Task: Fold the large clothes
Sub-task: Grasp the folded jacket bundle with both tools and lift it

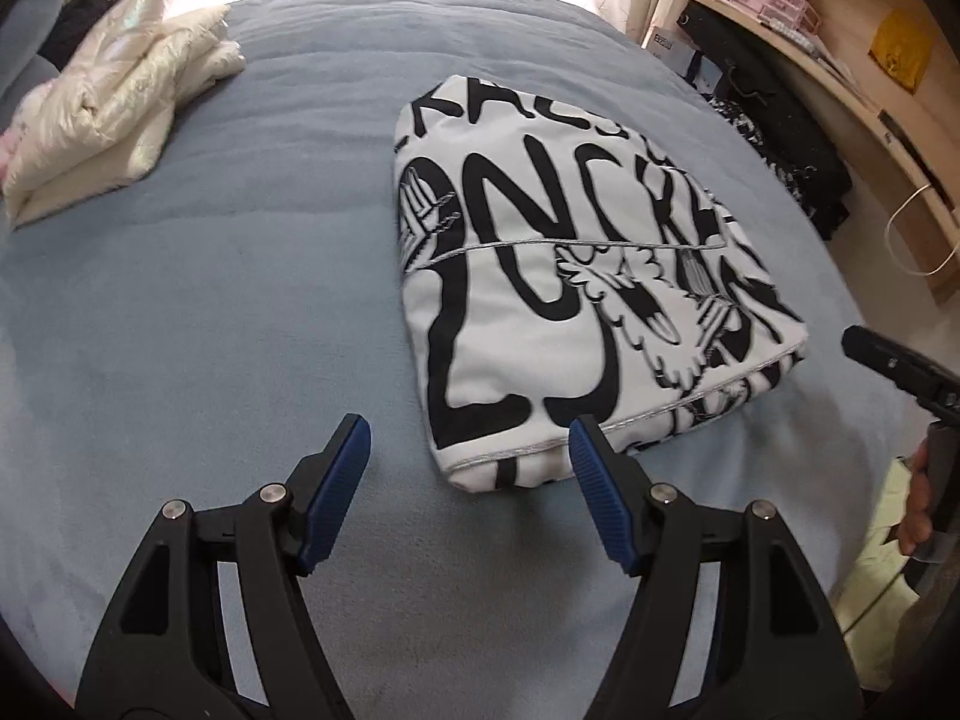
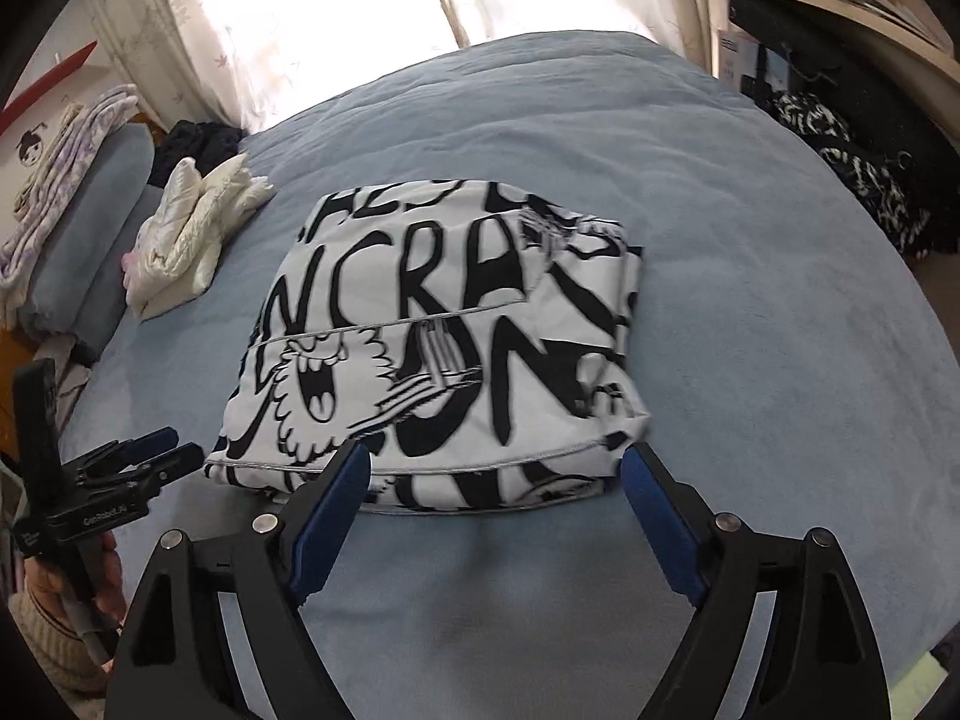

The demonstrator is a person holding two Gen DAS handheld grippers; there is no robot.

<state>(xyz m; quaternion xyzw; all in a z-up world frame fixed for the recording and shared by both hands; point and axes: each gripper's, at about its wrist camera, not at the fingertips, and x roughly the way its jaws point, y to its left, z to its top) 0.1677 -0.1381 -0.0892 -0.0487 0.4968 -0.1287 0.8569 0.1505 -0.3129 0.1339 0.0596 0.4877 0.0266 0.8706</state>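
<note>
A white garment printed with bold black lettering and cartoon figures [image 1: 558, 276] is lying folded into a thick rectangular bundle on the blue-grey fleece-covered bed [image 1: 210, 300], roughly at the middle of the bed's surface, with a grey stitched hem running along its near edge. The left gripper [image 1: 470, 447] is hovering just near the bundle's near left corner with its black jaws and blue ribbed pads standing apart, released and grasping nothing; only bed cover and the bundle's corner are showing between them. The right gripper [image 2: 495, 471] is hanging over the bundle's near edge, its jaws also spread wide and empty, the folded hem showing in the gap but no pad pressing on it. In the right wrist view the left gripper is appearing at the near left, held by a hand [image 2: 54, 594] with a cream knitted cuff. A crumpled cream quilted jacket [image 1: 120, 114] is lying on the far left part of the bed, well apart from the folded bundle. A pale wooden shelf [image 1: 840, 60] carrying pink boxes is standing at the far right.
</note>
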